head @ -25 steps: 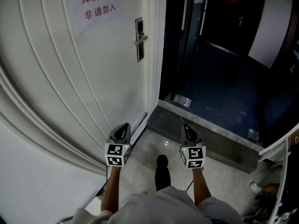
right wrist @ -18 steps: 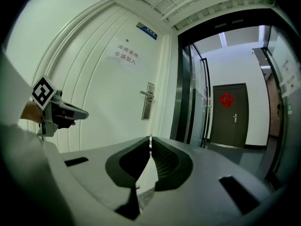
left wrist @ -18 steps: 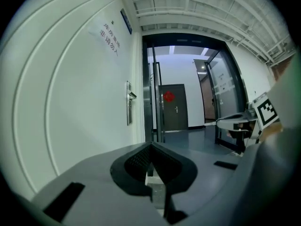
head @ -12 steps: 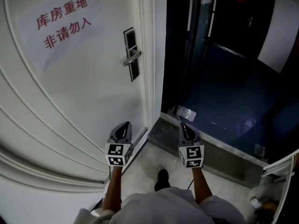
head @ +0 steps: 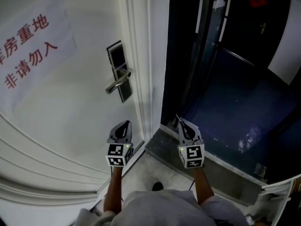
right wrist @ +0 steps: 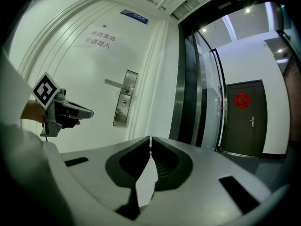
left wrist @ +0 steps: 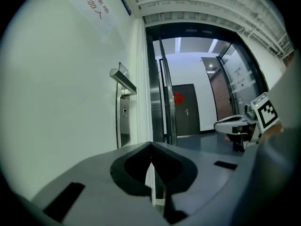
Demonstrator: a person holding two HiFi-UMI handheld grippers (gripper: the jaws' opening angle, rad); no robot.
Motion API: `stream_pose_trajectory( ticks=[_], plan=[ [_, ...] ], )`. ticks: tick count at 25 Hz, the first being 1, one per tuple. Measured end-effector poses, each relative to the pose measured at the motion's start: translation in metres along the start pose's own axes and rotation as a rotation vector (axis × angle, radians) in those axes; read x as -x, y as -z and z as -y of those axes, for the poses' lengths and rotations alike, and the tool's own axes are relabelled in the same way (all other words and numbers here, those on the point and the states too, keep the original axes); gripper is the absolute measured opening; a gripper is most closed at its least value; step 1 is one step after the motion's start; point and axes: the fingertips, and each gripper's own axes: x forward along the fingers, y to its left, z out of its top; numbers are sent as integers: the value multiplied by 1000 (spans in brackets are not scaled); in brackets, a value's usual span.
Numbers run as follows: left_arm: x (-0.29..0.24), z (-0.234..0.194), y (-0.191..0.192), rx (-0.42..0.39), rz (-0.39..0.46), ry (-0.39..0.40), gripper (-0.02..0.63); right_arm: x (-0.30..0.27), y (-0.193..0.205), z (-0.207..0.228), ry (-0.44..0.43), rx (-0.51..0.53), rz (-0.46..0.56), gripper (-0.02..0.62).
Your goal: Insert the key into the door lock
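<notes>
Right gripper (head: 180,122): fingers (right wrist: 166,143) pinched almost fully together. A thin metal sliver is clamped edge-on at the very tips, which reads as the key (right wrist: 150,142). In the head view it shows as a short spike past the tips. Blade shape and teeth are too small to tell.

Left gripper (head: 126,124): fingers (left wrist: 173,146) closed tip to tip, nothing between them.

Both grippers point roughly level, side by side but apart, left one in front of the white door (head: 70,107), right one in front of the dark doorway (head: 225,79), above the stone threshold (head: 162,146).

Lock plate (head: 117,69) is mounted close to the door's right edge, upright, with the lever handle (head: 117,83) across it pointing left, away from that edge. In the right gripper view the keyhole (right wrist: 123,104) shows as a small dark spot on the plate below the handle.

Key vs lock: well apart, no contact. In the head view the key tip sits below and right of the plate, past the door's right edge and the frame. In the right gripper view the plate is left of and above the fingertips, so the key is not lined up with the keyhole. The left gripper's tips are the nearer pair to the plate, directly below it in the head view, also not touching.

Paper sign (head: 28,51) with red characters is on the door, left of the lock.
</notes>
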Motion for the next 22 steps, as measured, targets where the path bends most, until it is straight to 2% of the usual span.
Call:
stream_pose_trajectory(
  ticks=[11, 22],
  plan=[
    [-31, -2, 18, 6, -59, -47, 17, -32, 31, 18, -62, -29, -49, 29],
    [-32, -23, 21, -3, -54, -67, 17, -48, 31, 14, -63, -19, -41, 29]
  ],
)
